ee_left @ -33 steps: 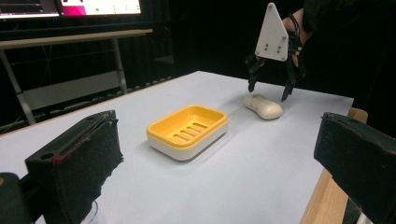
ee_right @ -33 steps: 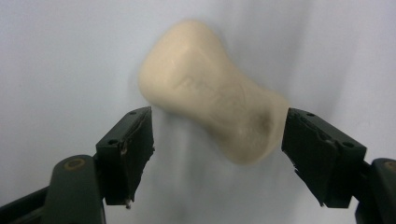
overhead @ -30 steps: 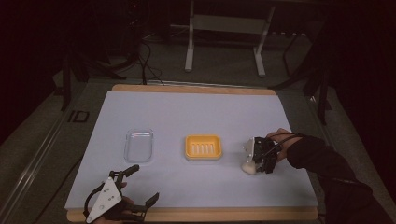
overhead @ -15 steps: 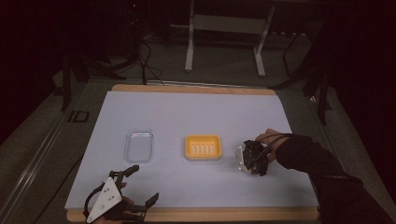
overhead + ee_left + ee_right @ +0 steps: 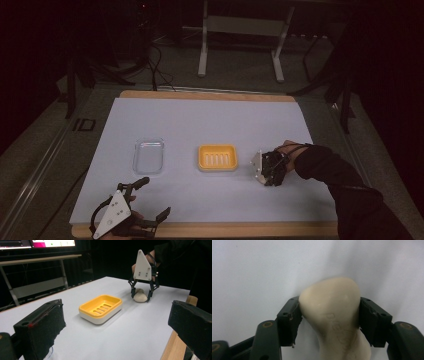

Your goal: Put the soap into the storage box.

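Note:
A cream soap bar (image 5: pixel 332 312) lies on the white mat, to the right of a yellow soap dish (image 5: pixel 217 157). My right gripper (image 5: pixel 329 320) points down over the bar; its jaws have just been closing and both pads now press on the bar's sides. From across the table, the soap bar (image 5: pixel 140 295) sits between the right gripper (image 5: pixel 140 294) fingers, still on the mat. From above, the right gripper (image 5: pixel 265 172) covers the bar. My left gripper (image 5: pixel 154 197) rests open and holds nothing at the front left edge. The soap dish (image 5: pixel 101 308) lies ahead of the left gripper (image 5: pixel 117 332).
A clear plastic tray (image 5: pixel 149 156) lies left of the dish. The white mat (image 5: pixel 210 120) covers a wooden board whose edge (image 5: pixel 210 229) runs along the front. Metal stand legs (image 5: pixel 202 47) and cables are on the floor beyond the table.
The right gripper has shifted a little to the left over the soap bar, now hidden under it from above. The left gripper has not moved.

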The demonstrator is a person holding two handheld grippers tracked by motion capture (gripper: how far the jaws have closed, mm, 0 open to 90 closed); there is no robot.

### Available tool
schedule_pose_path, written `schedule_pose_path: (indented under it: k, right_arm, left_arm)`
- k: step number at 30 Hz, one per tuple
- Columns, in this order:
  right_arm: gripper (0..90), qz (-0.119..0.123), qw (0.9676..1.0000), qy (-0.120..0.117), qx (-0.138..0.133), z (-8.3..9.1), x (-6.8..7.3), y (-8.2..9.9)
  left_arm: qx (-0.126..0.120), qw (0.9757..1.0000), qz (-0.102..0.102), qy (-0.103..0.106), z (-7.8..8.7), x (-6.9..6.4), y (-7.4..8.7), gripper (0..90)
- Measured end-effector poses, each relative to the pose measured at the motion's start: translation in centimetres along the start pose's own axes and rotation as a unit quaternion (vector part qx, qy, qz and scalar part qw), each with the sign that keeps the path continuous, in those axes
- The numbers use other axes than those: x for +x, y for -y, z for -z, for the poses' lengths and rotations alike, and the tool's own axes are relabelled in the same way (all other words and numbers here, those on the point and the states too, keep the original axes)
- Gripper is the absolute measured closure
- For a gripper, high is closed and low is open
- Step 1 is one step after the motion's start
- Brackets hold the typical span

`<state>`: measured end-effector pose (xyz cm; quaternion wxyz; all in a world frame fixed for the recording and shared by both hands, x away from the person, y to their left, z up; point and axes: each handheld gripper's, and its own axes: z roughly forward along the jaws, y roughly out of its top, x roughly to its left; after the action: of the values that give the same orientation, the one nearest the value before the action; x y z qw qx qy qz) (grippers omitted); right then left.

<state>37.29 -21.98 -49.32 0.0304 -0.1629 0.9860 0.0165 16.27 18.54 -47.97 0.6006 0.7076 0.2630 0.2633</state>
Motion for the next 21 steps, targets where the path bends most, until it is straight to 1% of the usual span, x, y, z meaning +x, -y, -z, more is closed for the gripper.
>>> schedule_pose_path:
  k: [1,8,11,14,15,16,19,21]
  right_arm:
    - [38.7,-0.005,0.9999,-0.009,-0.005,0.0,-0.1,0.1]
    - [39.6,-0.026,0.9987,-0.043,-0.007,0.0,-0.8,0.3]
    - [39.8,-0.037,0.9979,-0.051,-0.012,0.2,-0.9,0.6]
    - [39.9,-0.054,0.997,-0.051,-0.023,0.7,-1.0,1.2]
    - [39.9,-0.061,0.9963,-0.049,-0.035,0.9,-1.1,1.5]
    - [39.9,-0.069,0.9956,-0.048,-0.042,1.1,-1.2,1.8]
    - [39.9,-0.093,0.9923,-0.042,-0.07,1.5,-1.3,2.8]
    - [39.9,-0.105,0.9903,-0.038,-0.083,1.7,-1.3,3.3]
  left_arm:
    - [0.0,1.0,0.0,0.0,0.0,0.0,0.0,0.8]
    - [-0.002,1.0,-0.001,-0.001,0.1,0.0,0.0,0.8]
    - [-0.002,1.0,-0.002,0.0,0.1,0.0,0.0,0.8]
    - [-0.003,1.0,-0.001,0.0,0.1,0.0,0.0,0.8]
    - [-0.003,1.0,-0.001,0.0,0.1,0.0,0.0,0.8]
    - [-0.003,1.0,-0.001,0.0,0.1,0.0,0.0,0.8]
    - [-0.003,1.0,-0.002,0.0,0.0,0.0,0.0,0.8]
    - [-0.003,1.0,-0.003,0.0,0.0,0.0,0.0,0.8]
